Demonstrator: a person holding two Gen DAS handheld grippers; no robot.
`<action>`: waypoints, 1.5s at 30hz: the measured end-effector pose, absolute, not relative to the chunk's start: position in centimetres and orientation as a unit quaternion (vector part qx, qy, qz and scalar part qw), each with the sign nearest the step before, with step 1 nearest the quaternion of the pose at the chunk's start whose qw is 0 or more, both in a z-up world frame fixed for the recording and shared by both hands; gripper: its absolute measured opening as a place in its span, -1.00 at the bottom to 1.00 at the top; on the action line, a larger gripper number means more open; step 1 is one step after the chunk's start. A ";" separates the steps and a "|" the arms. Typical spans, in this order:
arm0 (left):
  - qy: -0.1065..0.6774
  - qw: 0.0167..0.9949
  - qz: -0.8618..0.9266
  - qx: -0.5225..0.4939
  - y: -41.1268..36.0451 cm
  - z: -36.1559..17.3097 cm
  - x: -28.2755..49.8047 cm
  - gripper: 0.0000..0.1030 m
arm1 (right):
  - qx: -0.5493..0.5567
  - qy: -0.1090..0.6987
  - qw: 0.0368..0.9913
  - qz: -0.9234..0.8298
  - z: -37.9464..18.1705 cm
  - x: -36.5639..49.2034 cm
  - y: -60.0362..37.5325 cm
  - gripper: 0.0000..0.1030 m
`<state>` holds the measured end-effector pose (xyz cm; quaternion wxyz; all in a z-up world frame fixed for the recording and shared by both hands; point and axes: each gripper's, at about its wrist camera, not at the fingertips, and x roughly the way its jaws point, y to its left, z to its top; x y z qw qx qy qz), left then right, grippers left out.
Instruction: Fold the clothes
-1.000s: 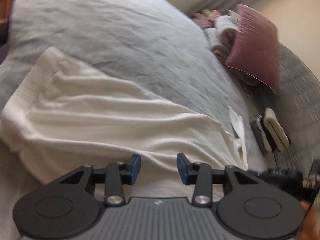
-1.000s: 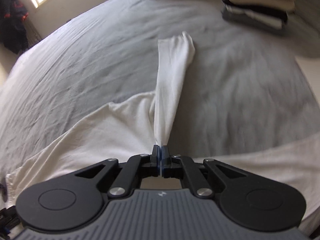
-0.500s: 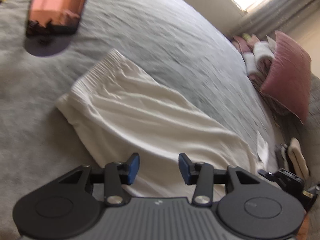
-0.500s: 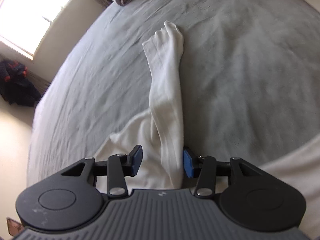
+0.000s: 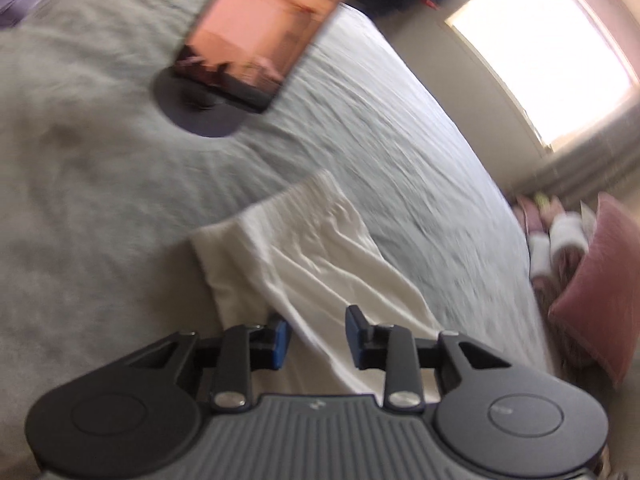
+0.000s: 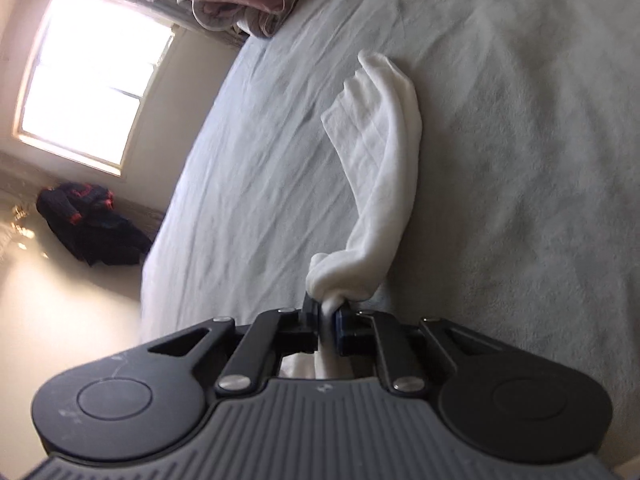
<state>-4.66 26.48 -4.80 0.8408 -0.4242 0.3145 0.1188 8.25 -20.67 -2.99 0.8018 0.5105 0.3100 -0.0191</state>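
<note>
A cream-white garment (image 5: 320, 248) lies spread on the grey bed (image 5: 400, 136); its ribbed hem points toward the upper left. My left gripper (image 5: 316, 336) hovers open over the garment's near edge, cloth showing between its blue pads (image 5: 280, 338). In the right wrist view the garment's long sleeve (image 6: 384, 152) stretches away across the bedspread (image 6: 520, 160). My right gripper (image 6: 329, 320) is shut on a bunched fold of that sleeve near its base, with the cuff lying farther off.
A phone on a round dark stand (image 5: 256, 48) sits on the bed beyond the hem. Pink pillows (image 5: 592, 296) and folded towels (image 5: 560, 236) lie at the right. A window (image 6: 92, 80) and a dark heap of clothes on the floor (image 6: 88, 224) are at the left.
My right gripper opened around the sleeve, then shut on a bunch of it. The left gripper swung left toward the hem, staying open; the phone stand came into view.
</note>
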 end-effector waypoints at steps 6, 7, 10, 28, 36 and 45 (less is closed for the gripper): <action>0.305 0.839 0.132 -0.430 28.0 -4.9 -4.7 -0.97 | 0.472 0.250 0.845 0.008 1.4 6.2 -19.8 -0.77; 0.306 0.836 0.133 -0.435 28.4 -4.9 -4.7 -0.97 | 0.463 0.239 0.853 0.011 2.0 5.9 -19.7 -0.77; 0.298 0.826 0.127 -0.461 29.5 -4.7 -5.1 -0.98 | 0.433 0.214 0.876 0.018 3.7 4.9 -19.4 -0.77; 0.323 0.860 0.103 -0.381 32.0 -4.1 -5.7 -0.97 | 0.091 0.239 0.966 0.042 5.6 -4.8 -15.0 -0.77; 0.342 0.872 0.101 -0.334 31.6 -3.8 -6.1 -0.96 | 0.034 0.377 0.923 0.073 -2.2 -5.0 -14.6 -0.76; 0.359 0.887 0.108 -0.268 30.6 -2.6 -6.4 -0.37 | 0.002 0.413 0.906 0.098 -2.2 -4.6 -15.3 -0.63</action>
